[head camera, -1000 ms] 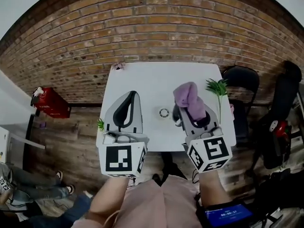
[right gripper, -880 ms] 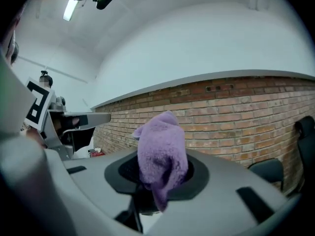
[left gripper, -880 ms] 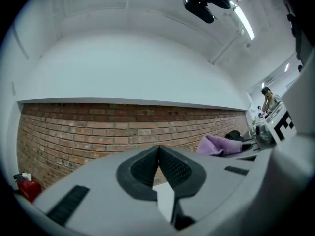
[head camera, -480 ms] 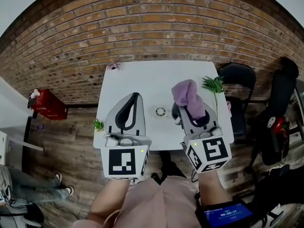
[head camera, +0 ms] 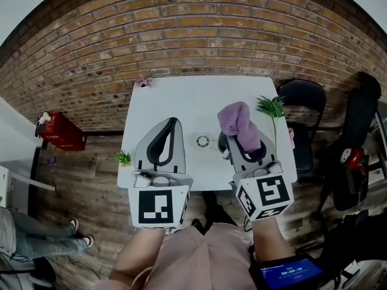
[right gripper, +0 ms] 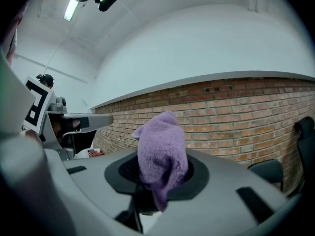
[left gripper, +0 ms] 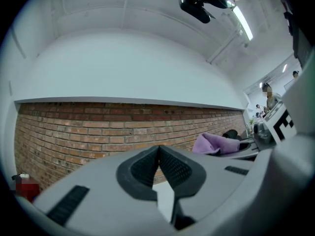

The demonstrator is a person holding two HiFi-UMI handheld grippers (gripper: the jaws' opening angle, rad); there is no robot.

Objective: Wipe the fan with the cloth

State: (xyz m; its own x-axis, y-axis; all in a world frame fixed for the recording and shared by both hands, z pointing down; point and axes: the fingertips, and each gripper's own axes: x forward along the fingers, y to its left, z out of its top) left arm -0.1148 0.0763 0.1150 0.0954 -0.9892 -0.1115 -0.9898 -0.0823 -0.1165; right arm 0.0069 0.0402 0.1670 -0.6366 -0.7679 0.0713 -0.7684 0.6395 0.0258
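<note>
My right gripper [head camera: 234,132] is shut on a purple cloth [head camera: 237,118], which bunches up over its fingertips and hides them. In the right gripper view the cloth [right gripper: 162,156] fills the middle, hanging down between the jaws of the right gripper [right gripper: 157,173]. My left gripper [head camera: 172,122] is shut with nothing in it; in its own view the left gripper [left gripper: 158,154] shows both pads meeting. Both are held level over the white table [head camera: 181,101]. A small round white object with a dark ring [head camera: 202,141] lies between them; I cannot tell if it is the fan.
A green plant [head camera: 270,107] stands at the table's right edge, a small green sprig [head camera: 124,157] at its left front corner, a pink thing [head camera: 144,82] at the far left corner. A black chair [head camera: 305,101] is to the right, a red box [head camera: 57,132] on the floor left. Brick wall behind.
Both grippers keep their places and the cloth stays held. The head view has shifted slightly, so the table sits a little further left in the picture.
</note>
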